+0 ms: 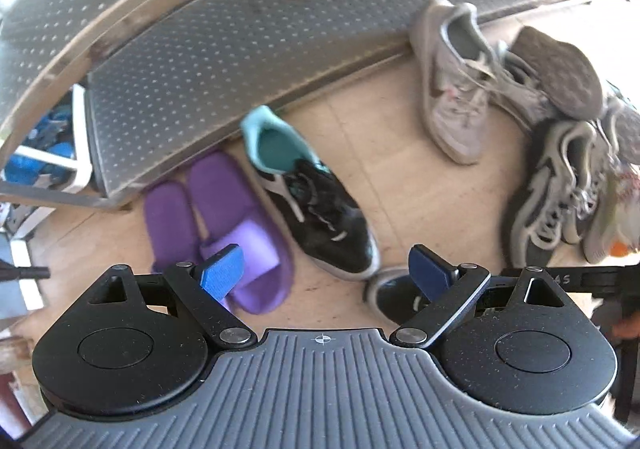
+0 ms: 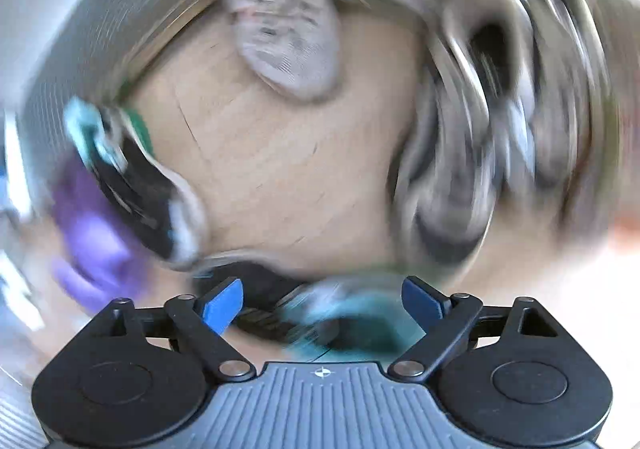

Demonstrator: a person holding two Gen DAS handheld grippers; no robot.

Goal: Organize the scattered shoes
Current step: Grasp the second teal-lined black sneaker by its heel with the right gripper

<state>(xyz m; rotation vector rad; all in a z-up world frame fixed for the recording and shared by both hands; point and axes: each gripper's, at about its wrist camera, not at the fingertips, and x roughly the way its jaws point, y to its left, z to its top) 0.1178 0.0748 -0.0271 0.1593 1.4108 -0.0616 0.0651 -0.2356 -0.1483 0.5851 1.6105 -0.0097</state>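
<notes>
Two spread fingers of the left gripper (image 1: 326,269) frame a black, teal-lined sneaker (image 1: 316,205) just beyond; its mate (image 1: 390,295) sits half hidden behind the right finger. Right gripper (image 2: 322,303) gapes, view blurred.

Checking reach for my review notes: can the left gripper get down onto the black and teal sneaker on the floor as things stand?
Probably yes. The left gripper hangs above the floor with its jaws open and empty, and the black and teal sneaker lies upright with nothing on top; the purple slippers sit close beside it.

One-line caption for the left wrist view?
Open left gripper over purple slippers and a black-and-teal sneaker beside a perforated metal shoe rack.
</notes>
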